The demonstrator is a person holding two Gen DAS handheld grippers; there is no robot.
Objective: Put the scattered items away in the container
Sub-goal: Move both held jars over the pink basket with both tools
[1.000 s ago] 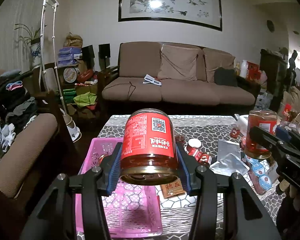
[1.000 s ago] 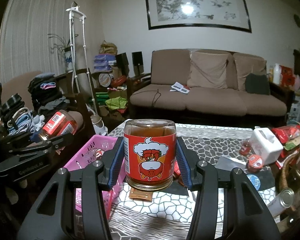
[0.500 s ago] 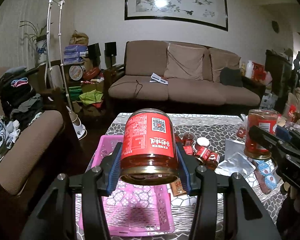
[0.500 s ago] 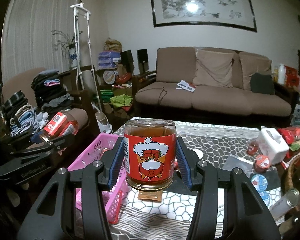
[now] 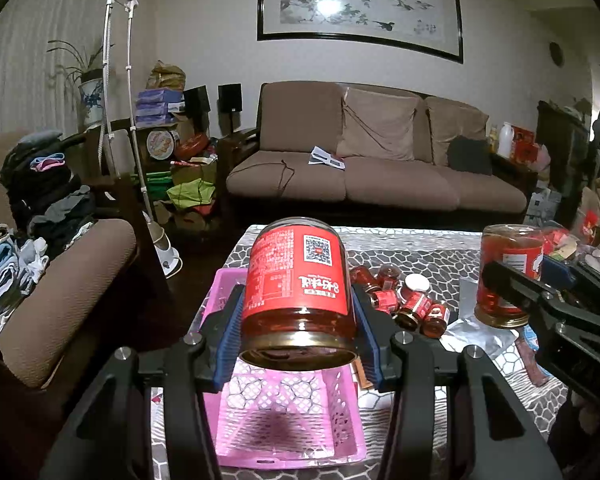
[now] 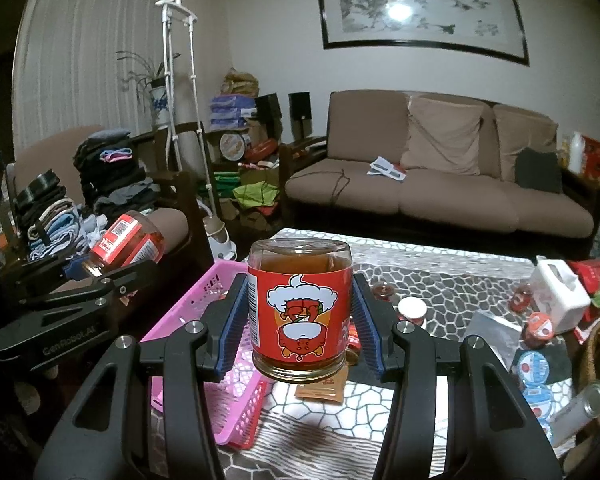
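Observation:
My left gripper (image 5: 298,340) is shut on a red-labelled sauce jar (image 5: 298,280), held upside down and tilted above the pink plastic basket (image 5: 284,420). My right gripper (image 6: 298,330) is shut on a second red-labelled jar (image 6: 300,312) with a cartoon label, also upside down, held just right of the basket (image 6: 204,304). Each jar also shows in the other view: the right one (image 5: 508,272) and the left one (image 6: 128,244). Several small red jars (image 5: 404,300) lie on the table beyond the basket.
The patterned table (image 6: 452,276) carries a silver pouch (image 5: 476,328), a white jug (image 6: 556,296), lidded cups (image 6: 534,364), a tin can (image 6: 580,404) and a sachet (image 6: 320,388). A brown armchair (image 5: 60,300) stands left, a sofa (image 5: 380,184) behind.
Both grippers have moved back and up a little with their jars, so more of the basket and table shows beneath them. The left jar now hangs over the basket's middle.

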